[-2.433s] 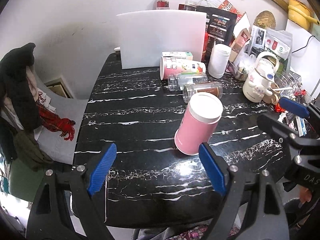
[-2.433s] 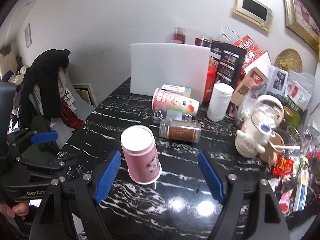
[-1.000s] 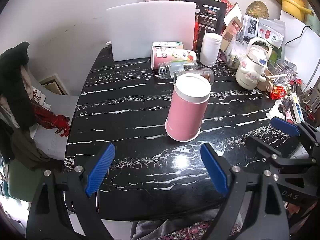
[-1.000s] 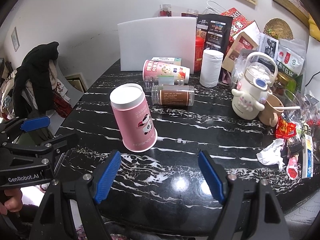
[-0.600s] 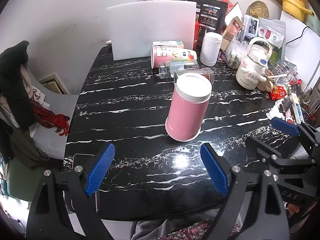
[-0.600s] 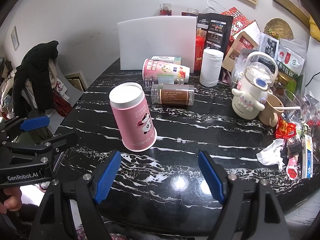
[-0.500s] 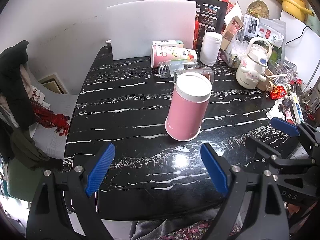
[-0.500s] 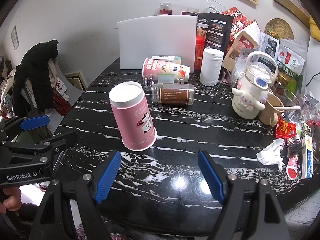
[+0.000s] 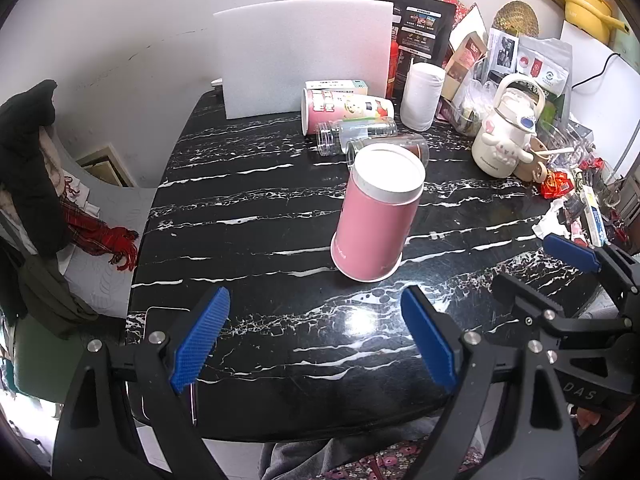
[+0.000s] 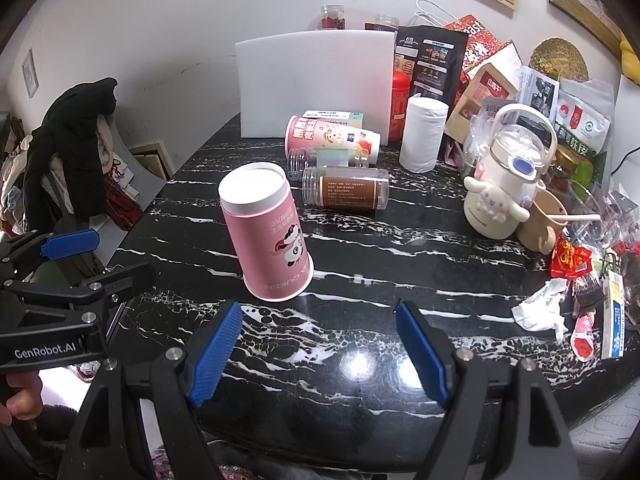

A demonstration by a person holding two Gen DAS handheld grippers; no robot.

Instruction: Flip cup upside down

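Note:
A pink paper cup stands upside down on the black marble table, its white base up and its wide rim on the tabletop. It also shows in the right wrist view, with upside-down print on its side. My left gripper is open and empty, held near the table's front edge, short of the cup. My right gripper is open and empty too, near the front edge, with the cup ahead and to the left. Each gripper shows at the edge of the other's view.
Behind the cup lie a second pink cup on its side and two clear jars. A white foam board, a paper roll, a white kettle, bags and wrappers crowd the back and right. A chair with clothes stands at the left.
Both grippers pulled back from the cup toward the table's front edge over the first second or so. In the last second nothing has visibly moved.

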